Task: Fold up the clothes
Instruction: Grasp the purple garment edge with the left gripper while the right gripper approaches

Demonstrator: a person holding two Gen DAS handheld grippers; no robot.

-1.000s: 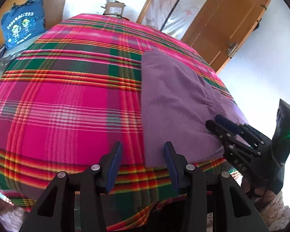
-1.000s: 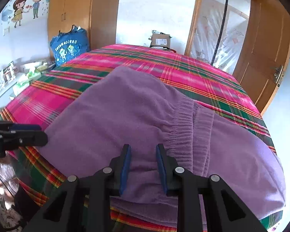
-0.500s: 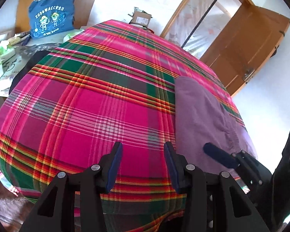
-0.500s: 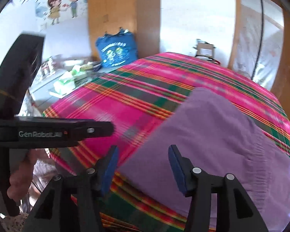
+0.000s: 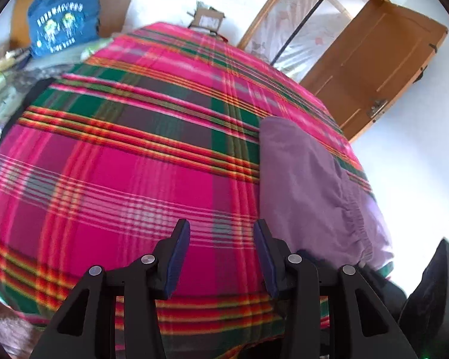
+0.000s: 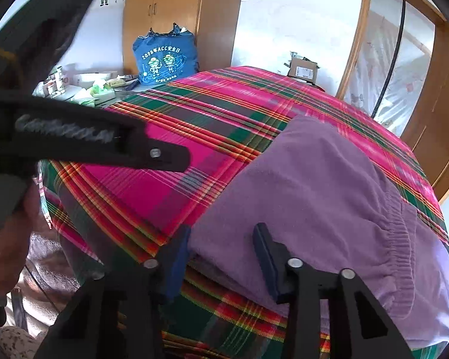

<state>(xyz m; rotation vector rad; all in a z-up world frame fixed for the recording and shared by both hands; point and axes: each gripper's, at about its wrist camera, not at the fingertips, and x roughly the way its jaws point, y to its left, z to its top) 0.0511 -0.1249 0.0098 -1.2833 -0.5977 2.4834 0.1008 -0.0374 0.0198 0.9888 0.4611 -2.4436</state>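
Right tool [image 6: 221,257] is closing right now, jaws coming in from a much wider spread a moment ago, with the near-left corner of the purple garment [image 6: 329,209] sitting between the pads; the pads do not look pressed on the cloth yet, so no grip so far. A second ago that tool sat nearly closed over the middle of the garment by its elastic waistband [image 6: 401,239]; it has since slid left to the corner, which reads as setup for the next fold. Left tool [image 5: 221,257] is half open with nothing in it, spread unchanged over the last second, hovering over bare plaid bedspread [image 5: 119,179]. It has drifted left: the garment, which was partly under its right finger, now lies just off to its right, apart from the jaws. The garment is already folded into a compact block on the near-right part of the bed, waistband toward the right edge. The left tool also shows in the right wrist view [image 6: 164,155], with the person's hand [image 6: 6,254] on its handle. My read: a fold was just finished and the right side is regrasping; the left is not on the cloth, so it needs to come back to an edge if the next fold takes two hands. Risk: pinching only the top layer at the corner.
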